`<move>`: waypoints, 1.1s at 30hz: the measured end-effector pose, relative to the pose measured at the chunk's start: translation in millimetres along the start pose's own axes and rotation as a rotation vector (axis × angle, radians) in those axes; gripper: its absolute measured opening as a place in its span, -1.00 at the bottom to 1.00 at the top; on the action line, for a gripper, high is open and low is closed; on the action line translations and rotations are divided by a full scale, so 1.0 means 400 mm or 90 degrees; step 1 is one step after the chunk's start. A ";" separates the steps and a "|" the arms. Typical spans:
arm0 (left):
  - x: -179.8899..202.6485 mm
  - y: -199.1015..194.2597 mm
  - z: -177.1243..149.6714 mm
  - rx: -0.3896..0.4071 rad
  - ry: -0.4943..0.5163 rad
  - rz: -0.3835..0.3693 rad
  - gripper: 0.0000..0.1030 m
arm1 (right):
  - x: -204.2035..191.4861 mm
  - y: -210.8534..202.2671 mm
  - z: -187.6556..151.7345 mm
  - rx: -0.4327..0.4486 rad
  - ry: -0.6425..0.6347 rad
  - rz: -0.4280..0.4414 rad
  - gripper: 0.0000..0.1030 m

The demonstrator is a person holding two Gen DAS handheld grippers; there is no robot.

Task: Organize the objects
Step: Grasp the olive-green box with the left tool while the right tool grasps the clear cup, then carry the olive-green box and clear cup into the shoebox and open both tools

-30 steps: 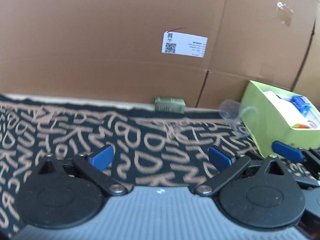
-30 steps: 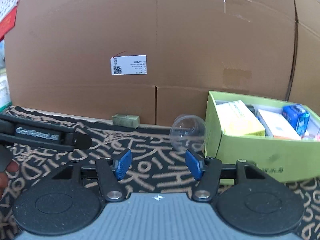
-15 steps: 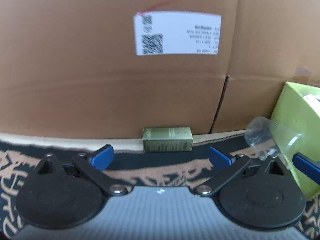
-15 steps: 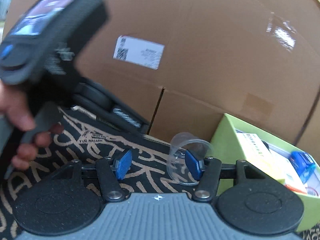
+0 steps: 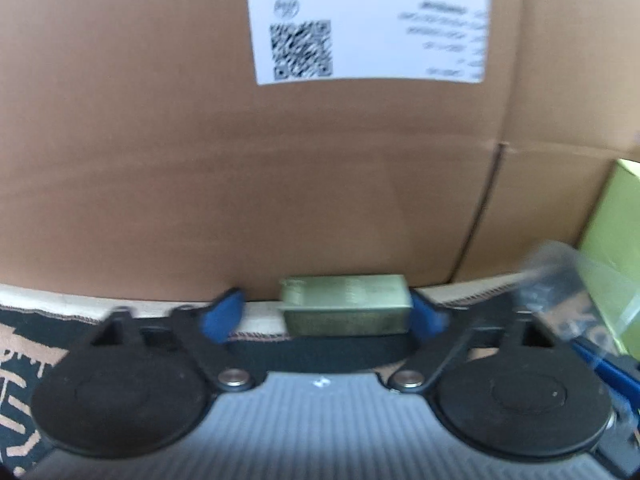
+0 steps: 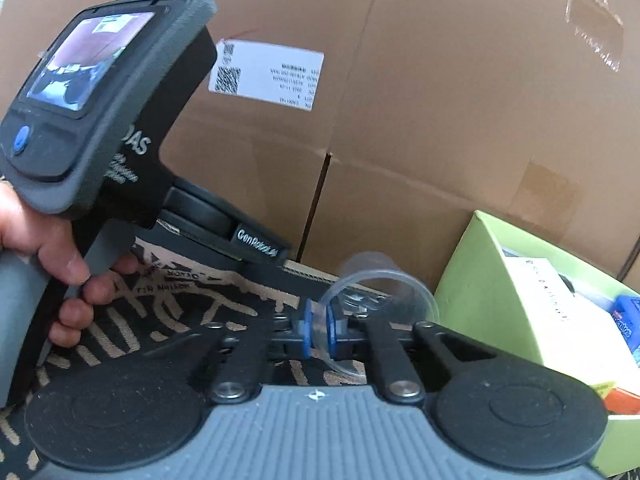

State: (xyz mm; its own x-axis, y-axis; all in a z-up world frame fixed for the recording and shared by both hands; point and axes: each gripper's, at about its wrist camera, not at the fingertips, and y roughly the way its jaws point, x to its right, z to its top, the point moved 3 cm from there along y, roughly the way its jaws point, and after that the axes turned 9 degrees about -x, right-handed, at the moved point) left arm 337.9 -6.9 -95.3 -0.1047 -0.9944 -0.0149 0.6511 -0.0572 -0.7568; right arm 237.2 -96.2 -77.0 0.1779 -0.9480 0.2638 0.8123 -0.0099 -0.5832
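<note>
Box (image 5: 346, 305) sits between the closing left gripper's (image 5: 328, 314) jaws.

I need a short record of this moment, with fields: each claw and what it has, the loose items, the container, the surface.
left claw: jaws closing around the small olive box; right pad touching its end, left pad still apart
right claw: shut on the rim of the clear plastic cup
cup: tilted, mouth toward the camera
olive box: lying against the cardboard wall
container: green box at right, holding several packages
surface: dark cloth with tan letters
</note>
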 end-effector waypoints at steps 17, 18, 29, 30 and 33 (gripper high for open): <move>0.040 -0.273 -0.198 -0.019 0.059 -0.086 0.17 | 0.027 -0.304 -0.125 0.072 0.101 0.108 -0.87; 0.039 -0.281 -0.188 -0.018 0.064 -0.089 0.17 | 0.036 -0.323 -0.137 0.074 0.115 0.114 -0.87; 0.144 -0.499 -0.177 0.057 0.120 -0.152 0.17 | 0.154 -0.477 -0.197 0.147 0.193 0.076 -0.87; 0.164 -0.510 -0.169 0.065 0.126 -0.158 0.17 | 0.175 -0.486 -0.196 0.156 0.201 0.065 -0.87; 0.224 -0.527 -0.135 0.086 0.136 -0.181 0.17 | 0.237 -0.490 -0.187 0.178 0.220 0.031 -0.87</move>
State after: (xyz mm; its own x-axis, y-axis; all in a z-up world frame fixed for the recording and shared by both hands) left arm 150.6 -79.1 27.6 -0.4414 -0.8966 0.0363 0.6654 -0.3542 -0.6572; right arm 53.1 -208.0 4.7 0.0621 -0.9963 -0.0589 0.9347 0.0787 -0.3466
